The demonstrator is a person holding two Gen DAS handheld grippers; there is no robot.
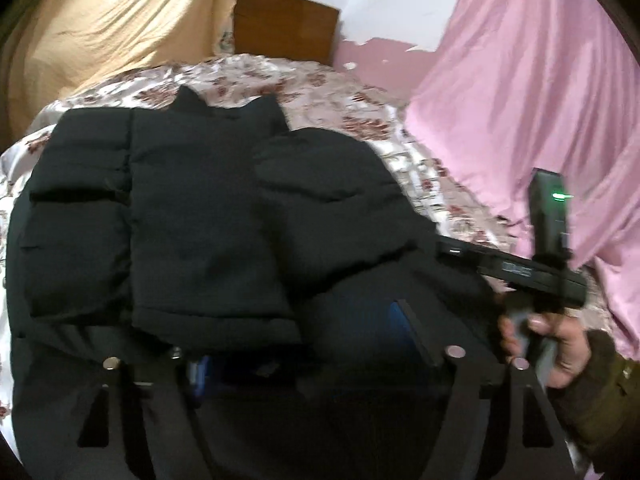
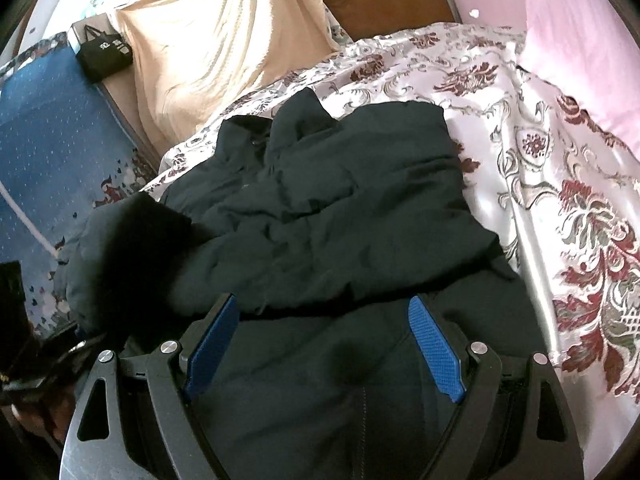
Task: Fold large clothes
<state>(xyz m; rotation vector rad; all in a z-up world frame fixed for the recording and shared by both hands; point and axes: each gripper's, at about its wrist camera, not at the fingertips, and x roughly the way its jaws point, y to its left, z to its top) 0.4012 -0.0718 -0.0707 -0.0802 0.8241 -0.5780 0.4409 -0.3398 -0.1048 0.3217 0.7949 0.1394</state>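
A large black padded jacket (image 1: 208,216) lies on the bed with both sleeves folded in over its body; it also shows in the right wrist view (image 2: 344,216). My left gripper (image 1: 304,336) hovers over the jacket's near hem with its jaws wide apart; the blue pads (image 1: 400,320) are partly hidden by dark cloth. My right gripper (image 2: 324,344) is open, its blue pads (image 2: 436,356) either side of the jacket's lower part. The right gripper's body (image 1: 548,256) and the hand holding it show at the right of the left wrist view.
The bed has a floral satin cover (image 2: 560,184). A pink sheet (image 1: 532,92) hangs at the right, a beige cloth (image 2: 224,40) at the back left, a wooden headboard (image 1: 284,28) behind. A blue mat (image 2: 52,152) and a black bag (image 2: 104,56) lie left of the bed.
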